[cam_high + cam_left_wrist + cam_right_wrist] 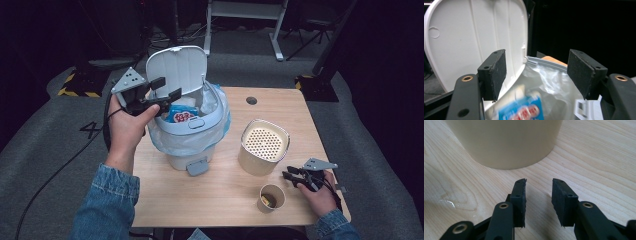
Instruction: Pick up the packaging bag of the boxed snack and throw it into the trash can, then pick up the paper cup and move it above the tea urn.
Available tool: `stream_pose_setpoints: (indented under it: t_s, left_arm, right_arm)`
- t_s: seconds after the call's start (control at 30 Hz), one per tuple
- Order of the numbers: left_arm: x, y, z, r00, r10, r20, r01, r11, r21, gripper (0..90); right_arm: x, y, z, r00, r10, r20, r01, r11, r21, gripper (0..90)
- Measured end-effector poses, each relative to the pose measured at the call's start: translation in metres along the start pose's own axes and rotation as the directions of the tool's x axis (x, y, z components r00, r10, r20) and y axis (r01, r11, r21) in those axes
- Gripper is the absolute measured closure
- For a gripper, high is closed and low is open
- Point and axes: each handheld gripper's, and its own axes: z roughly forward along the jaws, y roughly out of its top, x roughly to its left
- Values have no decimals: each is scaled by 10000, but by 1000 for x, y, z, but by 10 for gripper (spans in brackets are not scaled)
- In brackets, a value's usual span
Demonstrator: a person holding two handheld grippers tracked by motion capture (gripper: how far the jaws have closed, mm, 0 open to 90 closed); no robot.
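Packet: blue-and-white snack packet [181, 115] sits inside the white lidded pedal bin with a clear liner [212, 131], just below and ahead of the left gripper [167, 89]; blurred in the left gripper view [522, 110].
Left jaws: spread wide over the bin mouth, nothing between the pads [499, 72] — the packet looks let go.
Lid: white lid [176, 67] stands upright behind the gripper.
Nearer hand: left, right at the bin.
Right gripper [292, 176]: resting low on the wooden table [220, 200], jaws part open, empty, pointing at the cream perforated-top canister [263, 146].
Cup: brown paper cup [271, 197] just beside it.
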Motion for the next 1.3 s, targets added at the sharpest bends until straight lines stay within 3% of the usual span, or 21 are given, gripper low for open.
stream_pose_setpoints:
  t_s: [0.07,0.13,0.27,0.53,0.8,0.97,1.0,1.03,1.13,1.3]
  left_arm:
    - [-4,-1,-8,9997,103,213,-104,9999,36,320]
    - [-9,-3,-16,9988,295,391,-301,9994,147,317]
    - [-18,-8,-31,9948,630,800,-665,9969,418,316]
    - [-33,-31,-55,9877,740,1380,-855,9932,795,304]
    - [-46,-57,-67,9806,745,1812,-938,9905,1006,292]
    - [-54,-91,-67,9802,606,1883,-937,9806,1722,291]
    - [-54,-91,-67,9802,606,1883,-937,9806,1722,290]
    - [-54,-103,-65,9794,465,1968,-858,9767,1966,291]
    - [-52,-121,-60,9784,358,2035,-860,9661,2436,289]
    - [-45,-148,-55,9788,-134,2045,-440,9609,2734,286]
  right_arm:
    - [0,0,0,9999,-44,-115,44,10000,21,577]
    - [1,0,0,9999,-61,85,60,9999,87,457]
    - [1,0,0,9999,-71,149,68,9999,152,350]
    - [5,6,-15,9998,-150,-101,150,9999,-56,341]
    - [11,6,-31,9970,-340,-694,326,9993,-206,326]
    - [20,5,-41,9931,-506,-1062,484,9985,-238,304]
    - [20,5,-41,9931,-506,-1062,484,9985,-238,304]
    - [23,4,-45,9907,-603,-1216,575,9980,-263,290]
    - [27,2,-50,9846,-803,-1554,753,9965,-375,276]
    - [34,-3,-58,9744,-1007,-2008,903,9941,-604,250]
